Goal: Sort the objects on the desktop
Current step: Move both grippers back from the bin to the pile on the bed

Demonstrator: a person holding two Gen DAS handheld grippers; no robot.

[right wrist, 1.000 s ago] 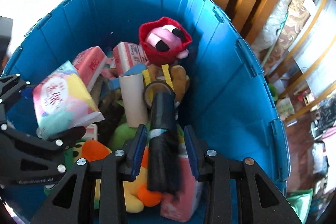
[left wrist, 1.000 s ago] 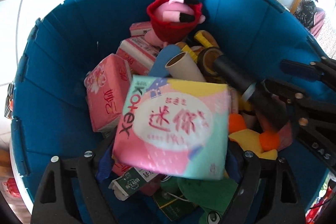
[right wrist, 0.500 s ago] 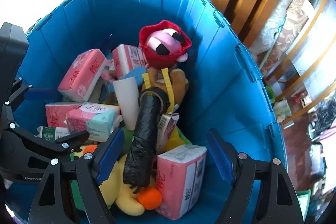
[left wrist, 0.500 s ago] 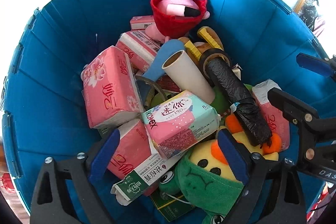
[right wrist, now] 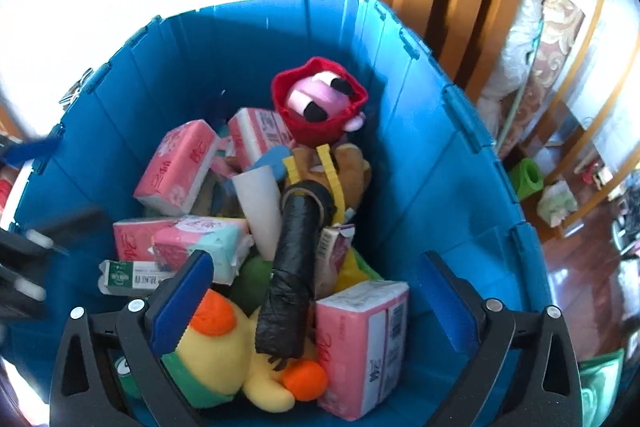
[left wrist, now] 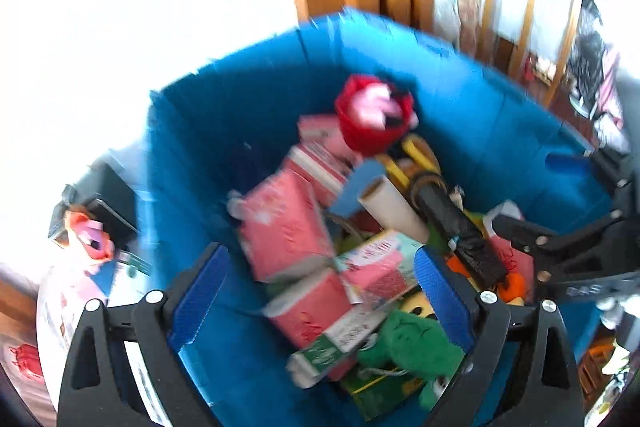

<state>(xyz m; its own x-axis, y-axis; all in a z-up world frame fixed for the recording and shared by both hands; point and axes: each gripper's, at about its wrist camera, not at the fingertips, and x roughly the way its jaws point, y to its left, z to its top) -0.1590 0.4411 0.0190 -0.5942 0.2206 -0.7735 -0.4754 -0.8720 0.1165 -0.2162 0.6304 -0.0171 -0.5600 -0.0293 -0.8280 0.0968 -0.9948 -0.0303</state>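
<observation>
L claw [left wrist: 320,301] released, jaws wide, nothing between them, above lower-centre of blue bin [left wrist: 500,131]; L view is blurred. R claw [right wrist: 316,303] also released, empty, w/ bin wall [right wrist: 448,187] filling mid-frame. In R view, left to right: pink tissue pack [right wrist: 176,163] centre-left, Kotex pack [right wrist: 204,243] below it on the heap, white tube [right wrist: 260,207] at centre, black roll [right wrist: 294,267] leaning across yellow duck plush [right wrist: 240,359], red-hooded pink plush [right wrist: 320,99] top centre, another tissue pack [right wrist: 364,343] lower right.
</observation>
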